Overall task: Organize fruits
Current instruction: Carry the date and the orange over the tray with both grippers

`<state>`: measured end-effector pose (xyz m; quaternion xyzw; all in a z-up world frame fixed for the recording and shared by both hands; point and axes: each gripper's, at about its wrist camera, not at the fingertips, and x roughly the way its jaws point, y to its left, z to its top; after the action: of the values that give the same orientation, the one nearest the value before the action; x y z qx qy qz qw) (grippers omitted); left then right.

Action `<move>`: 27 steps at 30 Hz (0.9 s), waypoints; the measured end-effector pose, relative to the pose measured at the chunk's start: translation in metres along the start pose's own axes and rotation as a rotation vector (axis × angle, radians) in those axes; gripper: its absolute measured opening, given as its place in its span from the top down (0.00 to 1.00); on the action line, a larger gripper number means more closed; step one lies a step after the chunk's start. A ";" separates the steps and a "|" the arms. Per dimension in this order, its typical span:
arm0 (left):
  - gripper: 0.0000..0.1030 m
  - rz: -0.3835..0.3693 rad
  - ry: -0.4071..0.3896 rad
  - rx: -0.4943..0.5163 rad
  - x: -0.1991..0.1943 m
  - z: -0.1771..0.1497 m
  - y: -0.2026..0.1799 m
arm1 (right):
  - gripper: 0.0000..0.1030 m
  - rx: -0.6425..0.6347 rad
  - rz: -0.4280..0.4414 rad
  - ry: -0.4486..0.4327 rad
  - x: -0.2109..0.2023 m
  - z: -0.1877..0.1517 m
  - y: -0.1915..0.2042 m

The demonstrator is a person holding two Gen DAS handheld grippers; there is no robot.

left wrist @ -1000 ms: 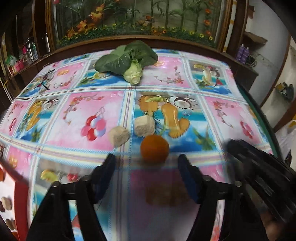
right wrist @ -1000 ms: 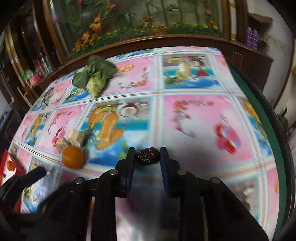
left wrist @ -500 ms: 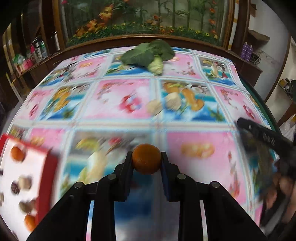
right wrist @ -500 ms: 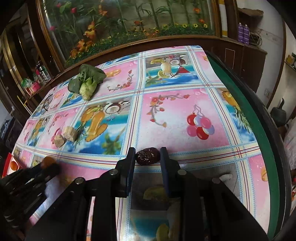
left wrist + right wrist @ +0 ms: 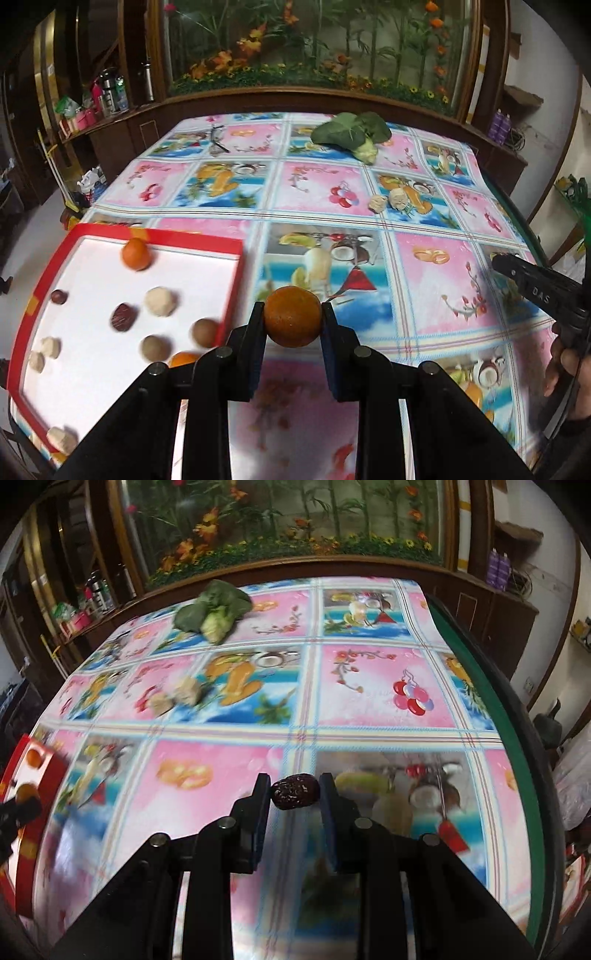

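- My left gripper fingers clamp the orange; right gripper fingers pinch a dark date.
- Carrying step: next, I swing both left over the red tray and let go.

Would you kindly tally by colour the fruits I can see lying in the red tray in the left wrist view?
In the red tray, counting visible pieces only:
orange fruits: 2
dark red fruits: 2
cream fruits: 4
brown fruits: 2
Total: 10
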<state>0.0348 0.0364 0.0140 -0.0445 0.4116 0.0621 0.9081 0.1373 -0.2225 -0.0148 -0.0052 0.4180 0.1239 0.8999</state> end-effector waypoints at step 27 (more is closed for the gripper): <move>0.74 0.040 -0.054 -0.193 -0.046 -0.043 0.122 | 0.72 -0.304 0.170 -0.091 -0.077 -0.031 0.193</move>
<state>-0.0452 0.1479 0.0170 -0.1219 0.3797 0.1205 0.9091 0.0223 -0.0556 0.0414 -0.1004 0.3523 0.2616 0.8930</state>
